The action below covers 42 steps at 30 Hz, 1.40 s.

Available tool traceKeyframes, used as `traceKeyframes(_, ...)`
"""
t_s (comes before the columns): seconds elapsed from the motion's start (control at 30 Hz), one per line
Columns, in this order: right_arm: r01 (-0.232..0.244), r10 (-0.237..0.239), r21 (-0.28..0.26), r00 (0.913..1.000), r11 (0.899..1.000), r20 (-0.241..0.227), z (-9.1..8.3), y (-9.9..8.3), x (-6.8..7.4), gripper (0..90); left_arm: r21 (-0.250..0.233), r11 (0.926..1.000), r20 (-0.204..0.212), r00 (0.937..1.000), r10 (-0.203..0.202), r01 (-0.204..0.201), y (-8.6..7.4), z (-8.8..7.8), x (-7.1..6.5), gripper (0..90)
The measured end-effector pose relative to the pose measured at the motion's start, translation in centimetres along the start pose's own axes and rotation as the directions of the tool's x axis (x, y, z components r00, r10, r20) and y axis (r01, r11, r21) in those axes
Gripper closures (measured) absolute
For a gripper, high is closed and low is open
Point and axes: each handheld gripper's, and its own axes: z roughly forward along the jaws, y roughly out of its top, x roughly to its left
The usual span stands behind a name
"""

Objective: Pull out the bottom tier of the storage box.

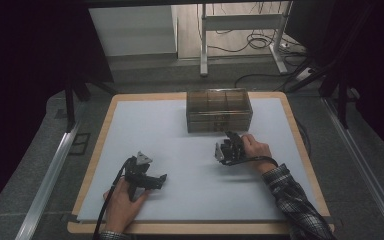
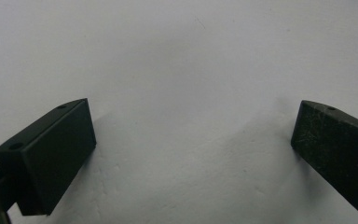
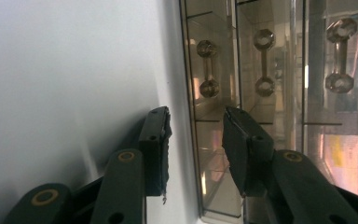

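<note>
Smoked clear plastic, hard and glossy: drawer box (image 1: pixel 219 110) standing on the bench (image 1: pixel 190 165) just ahead of the right tongs (image 1: pixel 228 145). Likely light, stiff, slick on flat faces; brittle under a hard pinch, prone to skid on the white sheet when a drawer is tugged. Best hold judged to be the small dumbbell-shaped handles (image 3: pixel 264 62) on the drawer fronts, faceted knob at each end, thin bar between. Flat panels offering nothing to grip.

Right tongs (image 3: pixel 196 142) partly open, nothing between the pads, tips close to the box front, one jaw level with a drawer edge. No contact certain.

Left tongs (image 2: pixel 193 140) wide open, empty, over bare white sheet, well apart from the box and nearer the bench's front edge (image 1: pixel 145 176).

Contents: top compartments divided by partitions, seemingly empty seen from above; drawers too tinted and reflective to tell.
</note>
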Motion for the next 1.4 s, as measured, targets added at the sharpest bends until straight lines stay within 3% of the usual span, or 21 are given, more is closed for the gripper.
traceKeyframes(0.07,0.031,-0.031,0.006,0.9995,0.999,0.006,0.3,0.2,-0.1,64.1,0.000,1.0000,0.000,1.0000,0.000,0.000,0.0,0.0,0.0,0.0)
traceKeyframes(0.3,0.060,-0.060,0.016,0.9977,0.998,0.031,0.9,0.8,0.0,67.9,0.000,1.0000,0.000,1.0000,0.000,0.000,0.0,0.0,0.0,0.0)
traceKeyframes(0.5,0.078,-0.080,0.022,0.9929,0.997,0.088,1.6,1.3,0.1,71.4,0.000,1.0000,0.000,1.0000,0.000,0.000,0.0,0.0,0.0,0.0)
traceKeyframes(0.53,0.081,-0.083,0.023,0.9944,0.996,0.065,1.7,1.5,0.1,72.6,0.000,1.0000,0.000,1.0000,0.000,0.000,0.0,0.0,0.0,0.0)
traceKeyframes(0.67,0.091,-0.093,0.034,0.9931,0.995,0.071,2.2,1.8,0.1,76.4,0.000,1.0000,0.000,1.0000,-0.001,0.001,0.0,0.0,0.0,0.0)
traceKeyframes(0.7,0.089,-0.092,0.036,0.9911,0.995,0.096,2.4,1.8,0.3,77.3,0.000,1.0000,0.000,1.0000,0.000,0.000,0.0,0.0,0.0,0.0)
traceKeyframes(0.73,0.095,-0.098,0.046,0.9923,0.994,0.075,2.5,1.9,0.1,77.4,0.000,1.0000,0.000,1.0000,-0.001,0.001,0.0,0.0,0.0,0.0)
traceKeyframes(0.8,0.099,-0.103,0.060,0.9917,0.993,0.076,2.7,2.0,0.2,77.4,0.000,1.0000,0.000,1.0000,-0.001,0.001,0.0,0.0,0.0,0.0)
traceKeyframes(0.83,0.105,-0.106,0.057,0.9941,0.993,0.024,3.0,1.9,0.2,77.2,0.000,1.0000,0.000,1.0000,0.000,0.000,0.0,0.0,0.0,0.0)
traceKeyframes(0.87,0.105,-0.106,0.057,0.9941,0.993,0.024,3.0,1.9,0.2,77.2,0.000,1.0000,0.000,1.0000,0.000,0.000,0.0,0.0,0.0,0.0)
traceKeyframes(0.9,0.114,-0.119,0.067,0.9899,0.991,0.077,3.1,1.9,0.4,77.2,0.000,1.0000,0.000,1.0000,0.000,0.000,0.0,0.0,0.0,0.0)
traceKeyframes(1.07,0.130,-0.137,0.080,0.9867,0.988,0.087,3.1,2.2,0.5,79.0,0.000,1.0000,0.000,1.0000,0.000,0.000,0.0,0.0,0.0,0.0)
traceKeyframes(1.4,0.118,-0.124,0.069,0.9881,0.991,0.090,2.6,2.0,0.6,79.7,0.000,1.0000,0.000,1.0000,0.000,0.000,0.0,0.0,0.0,0.0)
